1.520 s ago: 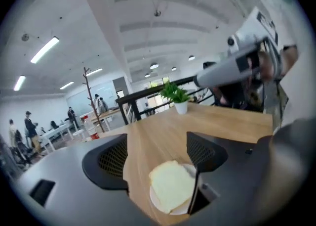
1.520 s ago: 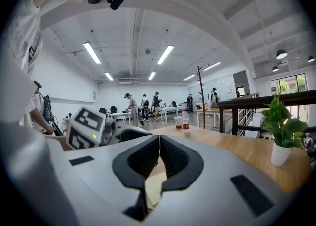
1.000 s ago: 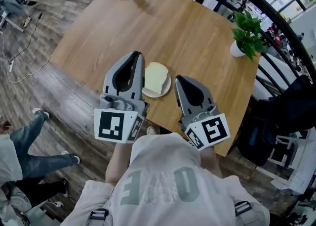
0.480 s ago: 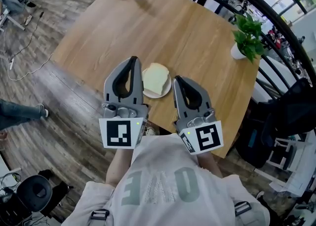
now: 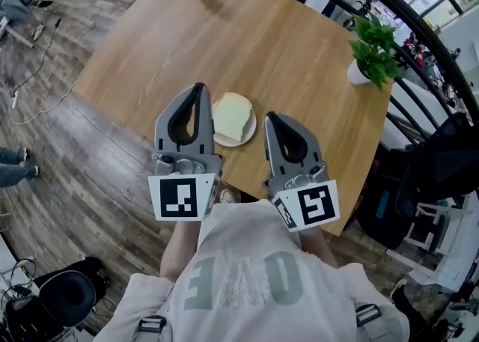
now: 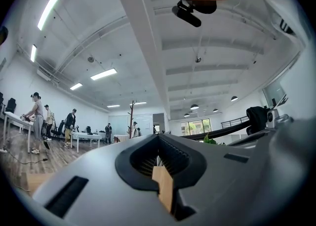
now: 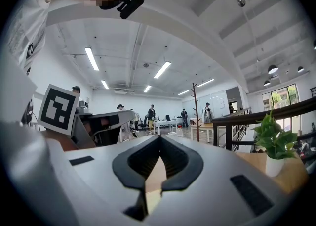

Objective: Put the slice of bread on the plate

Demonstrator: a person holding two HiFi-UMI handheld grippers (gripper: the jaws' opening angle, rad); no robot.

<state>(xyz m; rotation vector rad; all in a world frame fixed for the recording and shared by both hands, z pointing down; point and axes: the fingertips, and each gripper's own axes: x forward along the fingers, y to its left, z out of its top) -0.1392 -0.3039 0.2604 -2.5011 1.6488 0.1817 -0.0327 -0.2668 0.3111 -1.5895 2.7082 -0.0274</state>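
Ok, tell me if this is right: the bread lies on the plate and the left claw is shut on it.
Not quite. The bread does lie on the plate, but the left claw is shut on nothing: the left gripper view shows its jaws together and empty, and the head view shows the bread beside it.

The left claw (image 5: 199, 90) and the right claw (image 5: 271, 117) sit side by side before the chest (marker cubes nearest the body), both pointing forward with jaws together.
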